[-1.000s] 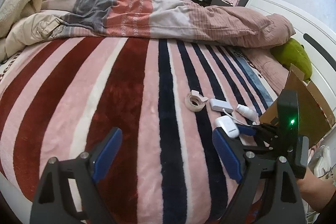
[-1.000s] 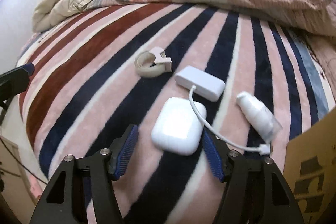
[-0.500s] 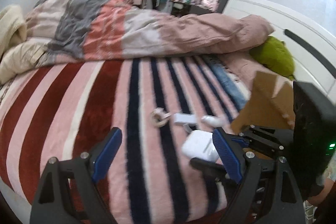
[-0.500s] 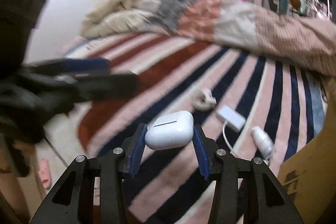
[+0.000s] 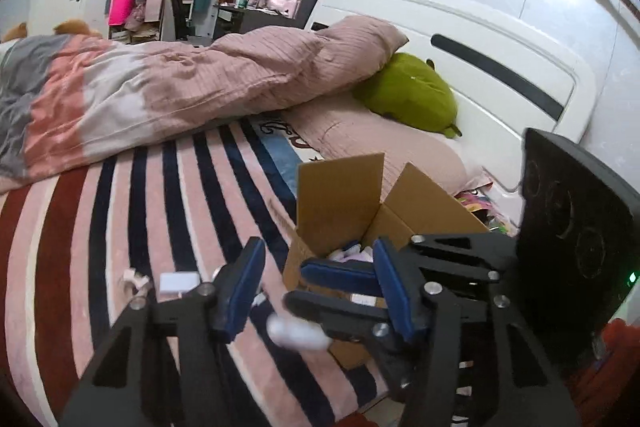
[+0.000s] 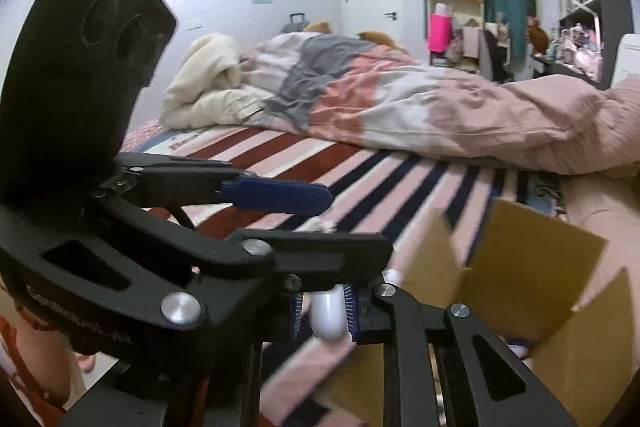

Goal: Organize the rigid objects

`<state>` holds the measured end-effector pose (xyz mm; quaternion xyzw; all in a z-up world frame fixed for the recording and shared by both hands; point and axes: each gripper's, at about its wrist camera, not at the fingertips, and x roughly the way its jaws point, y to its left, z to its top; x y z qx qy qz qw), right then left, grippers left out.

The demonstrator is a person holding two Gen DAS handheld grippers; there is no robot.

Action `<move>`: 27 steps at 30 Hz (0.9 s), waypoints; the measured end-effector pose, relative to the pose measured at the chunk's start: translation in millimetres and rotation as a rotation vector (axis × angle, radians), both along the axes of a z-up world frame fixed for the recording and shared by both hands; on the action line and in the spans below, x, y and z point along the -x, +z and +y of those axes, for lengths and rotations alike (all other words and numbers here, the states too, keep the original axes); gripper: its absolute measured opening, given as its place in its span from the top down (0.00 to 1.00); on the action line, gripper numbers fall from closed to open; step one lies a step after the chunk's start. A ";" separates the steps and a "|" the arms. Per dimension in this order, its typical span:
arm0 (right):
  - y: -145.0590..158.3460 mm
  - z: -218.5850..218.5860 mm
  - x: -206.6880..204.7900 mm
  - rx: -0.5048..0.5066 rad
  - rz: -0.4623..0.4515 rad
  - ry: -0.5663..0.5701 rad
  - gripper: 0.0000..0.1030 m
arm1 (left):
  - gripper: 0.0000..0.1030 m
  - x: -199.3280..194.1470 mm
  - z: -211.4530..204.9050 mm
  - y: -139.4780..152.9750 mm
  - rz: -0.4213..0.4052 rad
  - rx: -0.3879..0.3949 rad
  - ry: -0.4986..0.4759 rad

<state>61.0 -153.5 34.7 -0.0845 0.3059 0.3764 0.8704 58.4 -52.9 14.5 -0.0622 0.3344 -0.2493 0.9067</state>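
The white earbud case (image 6: 329,319) is clamped in the right tool (image 6: 325,315), lifted just beside the open cardboard box (image 6: 532,267). The left tool (image 5: 316,283), part-closed after narrowing, holds nothing. Carrying over the box and release are judged next.

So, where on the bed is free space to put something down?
The striped blanket is bare between the rumpled duvet and the small white items. It is crowded near the cardboard box, where both grippers meet.
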 end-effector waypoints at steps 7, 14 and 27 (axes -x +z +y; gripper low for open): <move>7.8 -6.4 -20.8 0.055 -0.034 -0.015 0.93 | 0.49 -6.7 24.4 -0.6 0.009 0.012 0.114; 1.3 7.6 -14.3 0.054 0.048 0.042 0.89 | 0.38 10.4 71.4 -5.2 -0.011 -0.016 0.230; -40.1 47.1 60.6 0.152 0.117 -0.063 0.70 | 0.27 48.5 143.1 -60.3 0.029 -0.026 0.290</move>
